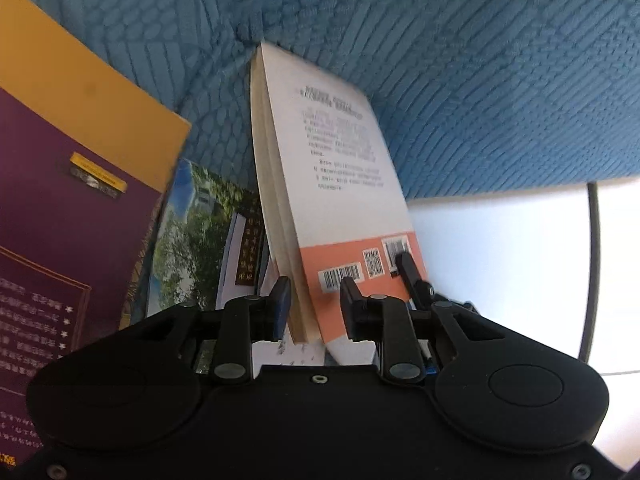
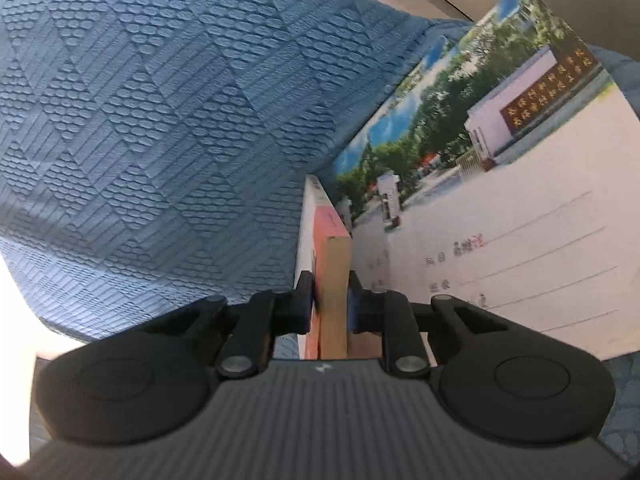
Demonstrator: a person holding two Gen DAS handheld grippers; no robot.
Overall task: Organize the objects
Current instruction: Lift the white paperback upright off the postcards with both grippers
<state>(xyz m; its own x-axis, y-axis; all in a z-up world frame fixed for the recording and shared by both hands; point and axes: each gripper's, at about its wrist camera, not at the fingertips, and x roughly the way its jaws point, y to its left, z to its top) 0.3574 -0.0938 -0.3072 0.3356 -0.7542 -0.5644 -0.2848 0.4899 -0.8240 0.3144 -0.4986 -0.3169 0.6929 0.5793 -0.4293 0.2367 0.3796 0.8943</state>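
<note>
Your right claw [image 2: 330, 304] pinches the white-and-orange book [image 2: 334, 280] at its page edge; your left claw [image 1: 314, 300] straddles the same book [image 1: 340, 168], contact unclear. It stands upright on the blue textured cloth [image 1: 480, 80], beside a photo-covered booklet [image 2: 500, 200] and a purple book [image 1: 60, 220].

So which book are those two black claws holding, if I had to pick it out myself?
Start at the blue quilted cloth. Standing on edge before it is the white book, clamped by the left gripper and right gripper. Unlike the purple book and the photo notebook beside it, it has an orange band with barcodes.
</note>
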